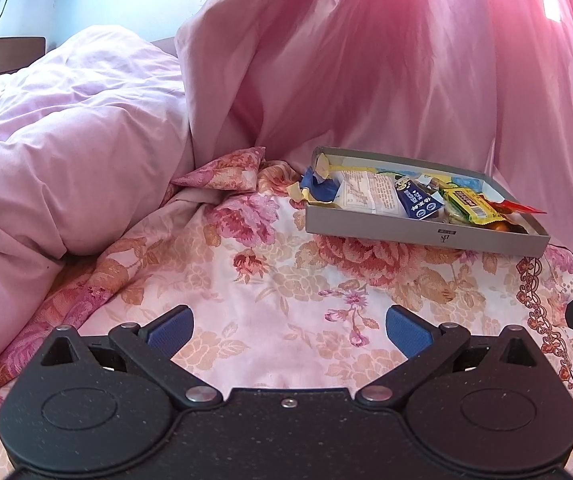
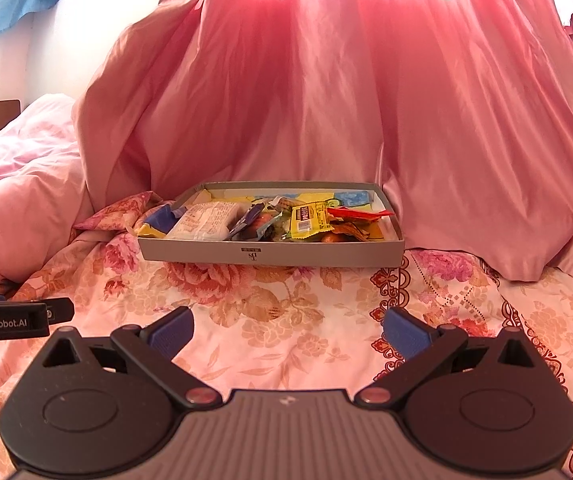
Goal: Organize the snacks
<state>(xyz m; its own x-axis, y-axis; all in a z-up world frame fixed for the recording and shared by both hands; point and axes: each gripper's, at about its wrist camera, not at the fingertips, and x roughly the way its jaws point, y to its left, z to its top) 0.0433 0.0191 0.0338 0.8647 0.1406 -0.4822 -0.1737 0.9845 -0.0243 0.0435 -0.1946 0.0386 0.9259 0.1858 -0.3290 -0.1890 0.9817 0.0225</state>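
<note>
Left wrist view: the left gripper (image 1: 289,326) hovers over the floral sheet (image 1: 246,280), blue pads (image 1: 406,326) spread wide, nothing between them. The grey box (image 1: 426,232) lies ahead to the right on the sheet, snacks (image 1: 418,198) piled inside, pink quilt (image 1: 66,152) to its left.

Right wrist view: the right gripper (image 2: 288,326) is spread too, empty. The box (image 2: 270,252) sits straight ahead, against the pink curtain (image 2: 326,100), a yellow packet (image 2: 306,220) and white pack (image 2: 206,222) inside.

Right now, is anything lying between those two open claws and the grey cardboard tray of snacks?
Nothing visible does. Only bare floral bedspread lies between the right gripper, the left gripper and the grey cardboard tray; both are open and empty.
</note>
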